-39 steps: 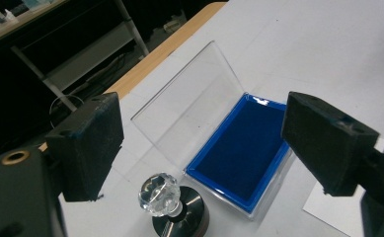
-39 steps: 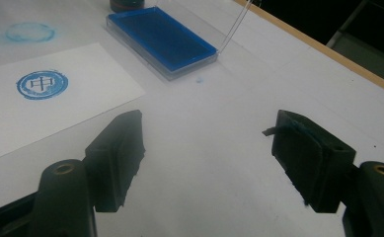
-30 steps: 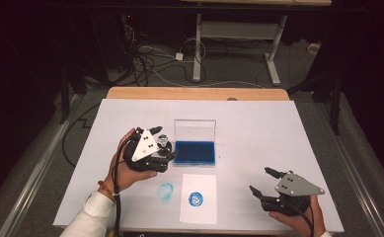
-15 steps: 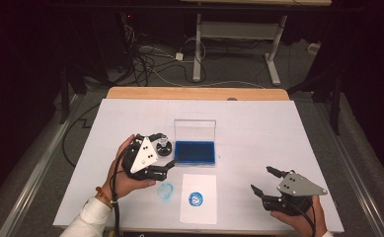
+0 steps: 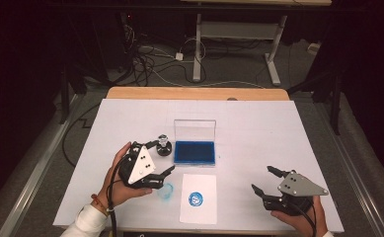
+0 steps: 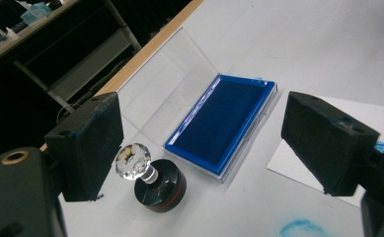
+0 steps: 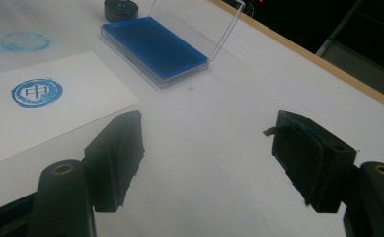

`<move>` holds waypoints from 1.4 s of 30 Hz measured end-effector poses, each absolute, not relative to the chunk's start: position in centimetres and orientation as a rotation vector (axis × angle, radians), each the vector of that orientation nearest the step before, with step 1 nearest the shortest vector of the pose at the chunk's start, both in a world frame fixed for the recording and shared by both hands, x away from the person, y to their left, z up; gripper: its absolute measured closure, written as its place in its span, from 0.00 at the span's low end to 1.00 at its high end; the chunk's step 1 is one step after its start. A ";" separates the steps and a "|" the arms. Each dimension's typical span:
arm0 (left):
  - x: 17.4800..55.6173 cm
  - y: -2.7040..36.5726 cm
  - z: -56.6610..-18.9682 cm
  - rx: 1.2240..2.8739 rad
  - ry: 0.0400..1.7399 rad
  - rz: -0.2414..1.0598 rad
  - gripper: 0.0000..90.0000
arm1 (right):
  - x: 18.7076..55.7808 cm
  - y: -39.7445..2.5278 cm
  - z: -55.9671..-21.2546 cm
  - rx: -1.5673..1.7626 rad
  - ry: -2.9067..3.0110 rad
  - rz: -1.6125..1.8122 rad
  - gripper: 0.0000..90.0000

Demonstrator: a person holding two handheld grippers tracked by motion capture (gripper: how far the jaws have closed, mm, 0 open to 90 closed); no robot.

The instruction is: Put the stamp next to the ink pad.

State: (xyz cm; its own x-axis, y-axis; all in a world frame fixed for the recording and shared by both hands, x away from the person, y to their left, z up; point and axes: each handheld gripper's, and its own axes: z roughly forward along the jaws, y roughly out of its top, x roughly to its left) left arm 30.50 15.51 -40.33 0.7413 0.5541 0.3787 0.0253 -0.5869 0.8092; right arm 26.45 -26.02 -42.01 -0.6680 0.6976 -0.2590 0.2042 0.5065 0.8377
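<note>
A black round stamp with a clear crystal knob stands upright on the white table, just left of the blue ink pad, whose clear lid is raised. My left gripper is open a little in front of the stamp, touching nothing. In the left gripper view the stamp stands close by the left pad, apart from it, with the ink pad beyond. My right gripper is open and empty near the front right. In the right gripper view its jaws stand wide apart over bare table.
A white paper with a round blue print lies in front of the ink pad. A blue ring smudge marks the table left of the paper. The wooden table edge runs along the back.
The left gripper held the stamp a second ago. It has set the stamp down beside the ink pad, opened and drawn back toward the person. The right gripper has barely moved.
</note>
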 end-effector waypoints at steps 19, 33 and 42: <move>29.5 18.0 -43.0 2.125 0.509 0.811 0.18 | 26.3 -26.2 -41.9 0.758 2.130 1.082 0.29; 29.6 20.6 -46.1 2.209 0.607 0.752 0.18 | 26.5 -26.4 -42.2 0.769 2.132 1.079 0.27; 28.8 22.0 -47.9 2.251 0.671 0.706 0.18 | 26.6 -26.6 -42.5 0.777 2.139 1.072 0.27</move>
State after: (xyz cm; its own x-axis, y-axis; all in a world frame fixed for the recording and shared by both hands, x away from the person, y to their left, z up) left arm 28.82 21.95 -47.92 0.7206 0.6280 0.2940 0.2620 -0.6392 0.7230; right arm 26.59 -26.61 -42.52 -0.6378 0.7252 -0.2596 0.2263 0.4986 0.8368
